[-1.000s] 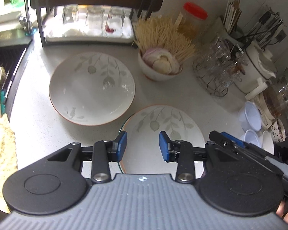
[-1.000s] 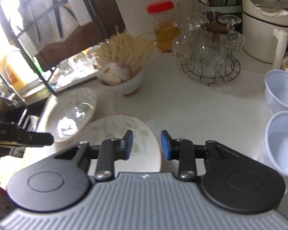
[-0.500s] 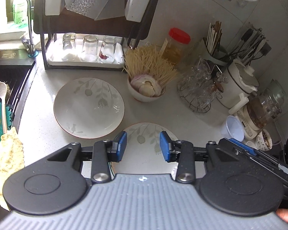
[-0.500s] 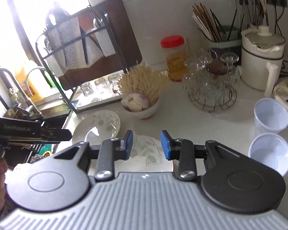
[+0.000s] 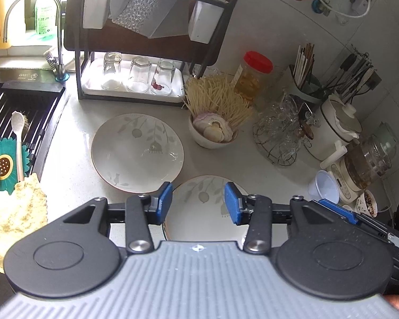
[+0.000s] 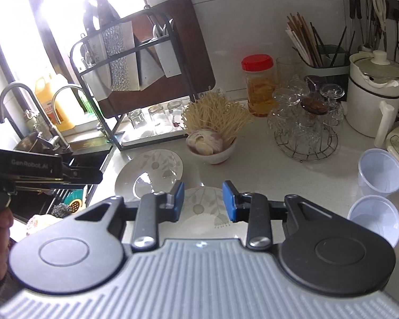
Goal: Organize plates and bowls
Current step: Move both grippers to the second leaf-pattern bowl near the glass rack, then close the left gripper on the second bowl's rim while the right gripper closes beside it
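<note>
Hovered above two white leaf-patterned ceramic plates [image 5: 137, 151] [image 5: 204, 212] on the pale worktop [image 5: 69, 175]: left tongs [image 5: 198, 202] just widened, empty; right tongs [image 6: 203, 200] narrowly parted, empty.

A: From where does the left wrist view look?

B: From above the near counter edge, tilted steeply down and facing the far wall, sink [image 5: 16, 122] at its left.

A: And the right wrist view?

B: From further right, angled less steeply and turned leftward toward the window. Both share the two leaf-patterned plates [image 5: 137, 151] [image 6: 149, 173], the dish rack [image 5: 146, 53] [image 6: 135, 79] and the red-lidded jar [image 5: 254, 75] [image 6: 259, 85].
</note>
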`<state>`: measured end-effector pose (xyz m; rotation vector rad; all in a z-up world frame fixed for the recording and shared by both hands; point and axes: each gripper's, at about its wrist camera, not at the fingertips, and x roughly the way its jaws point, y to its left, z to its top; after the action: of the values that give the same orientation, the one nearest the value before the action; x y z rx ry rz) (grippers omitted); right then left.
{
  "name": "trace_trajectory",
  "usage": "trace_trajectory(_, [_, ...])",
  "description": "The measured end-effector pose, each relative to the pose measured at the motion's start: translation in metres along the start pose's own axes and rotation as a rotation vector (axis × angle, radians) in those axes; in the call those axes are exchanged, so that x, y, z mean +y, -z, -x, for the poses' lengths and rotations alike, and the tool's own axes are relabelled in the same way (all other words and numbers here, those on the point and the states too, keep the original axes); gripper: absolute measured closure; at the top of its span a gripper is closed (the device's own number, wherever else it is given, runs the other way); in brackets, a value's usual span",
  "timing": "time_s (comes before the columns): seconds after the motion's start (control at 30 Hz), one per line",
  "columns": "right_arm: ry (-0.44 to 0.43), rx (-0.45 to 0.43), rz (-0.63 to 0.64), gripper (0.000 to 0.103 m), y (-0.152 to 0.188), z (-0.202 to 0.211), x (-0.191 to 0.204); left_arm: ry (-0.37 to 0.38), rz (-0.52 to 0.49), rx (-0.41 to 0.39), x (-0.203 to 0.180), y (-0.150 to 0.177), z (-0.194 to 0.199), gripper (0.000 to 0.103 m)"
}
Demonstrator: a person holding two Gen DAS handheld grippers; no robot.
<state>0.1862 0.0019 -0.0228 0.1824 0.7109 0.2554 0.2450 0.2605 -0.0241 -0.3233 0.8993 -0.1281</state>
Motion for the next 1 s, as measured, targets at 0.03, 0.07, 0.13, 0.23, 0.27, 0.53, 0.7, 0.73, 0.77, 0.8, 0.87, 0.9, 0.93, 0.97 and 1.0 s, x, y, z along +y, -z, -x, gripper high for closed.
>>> trace_trajectory(0.03, [0.007,0.009,-0.008,0.068,-0.001,-0.003,0.001,-0.007,-0.002,0.005,0.003,-0.001,-0.004,0.049])
trace_trajectory(0.07, [0.01,0.014,-0.017,0.068,-0.001,-0.007,0.002,-0.013,-0.005,0.012,0.006,-0.003,-0.009,0.048])
trace_trajectory(0.13, [0.01,0.027,-0.025,0.068,-0.003,-0.014,0.004,-0.013,-0.007,0.02,0.014,-0.009,-0.016,0.048])
trace_trajectory(0.23, [0.012,0.04,-0.021,0.068,-0.006,-0.025,0.01,-0.023,-0.02,0.027,0.026,-0.022,-0.024,0.048])
trace_trajectory(0.27, [0.012,0.041,-0.023,0.068,-0.009,-0.027,0.012,-0.023,-0.024,0.023,0.028,-0.026,-0.026,0.048])
trace_trajectory(0.53, [0.092,0.066,-0.005,0.068,-0.016,-0.061,0.024,0.02,-0.005,0.036,0.052,-0.043,-0.052,0.046])
trace_trajectory(0.7, [0.107,0.105,-0.035,0.063,-0.019,-0.084,0.025,0.024,-0.027,0.066,0.075,-0.053,-0.07,0.045])
trace_trajectory(0.73, [0.113,0.105,-0.038,0.056,-0.02,-0.087,0.025,0.021,-0.028,0.066,0.08,-0.055,-0.073,0.043])
trace_trajectory(0.77, [0.119,0.103,-0.047,0.038,-0.021,-0.09,0.025,0.017,-0.026,0.067,0.086,-0.057,-0.077,0.042])
trace_trajectory(0.8, [0.125,0.1,-0.056,0.025,-0.021,-0.093,0.024,0.013,-0.021,0.067,0.092,-0.059,-0.08,0.04])
trace_trajectory(0.87, [0.131,0.108,-0.077,0.022,-0.021,-0.101,0.023,0.014,-0.012,0.068,0.103,-0.063,-0.087,0.038])
trace_trajectory(0.9, [0.131,0.12,-0.088,0.022,-0.021,-0.106,0.022,0.014,-0.01,0.074,0.108,-0.065,-0.091,0.038])
trace_trajectory(0.93, [0.126,0.124,-0.099,0.022,-0.022,-0.111,0.022,0.012,-0.007,0.081,0.113,-0.067,-0.096,0.037])
trace_trajectory(0.97, [0.122,0.13,-0.108,0.022,-0.023,-0.115,0.022,0.009,-0.001,0.088,0.118,-0.069,-0.101,0.036])
trace_trajectory(1.0, [0.116,0.132,-0.114,0.022,-0.023,-0.119,0.022,0.005,0.006,0.099,0.122,-0.071,-0.106,0.034])
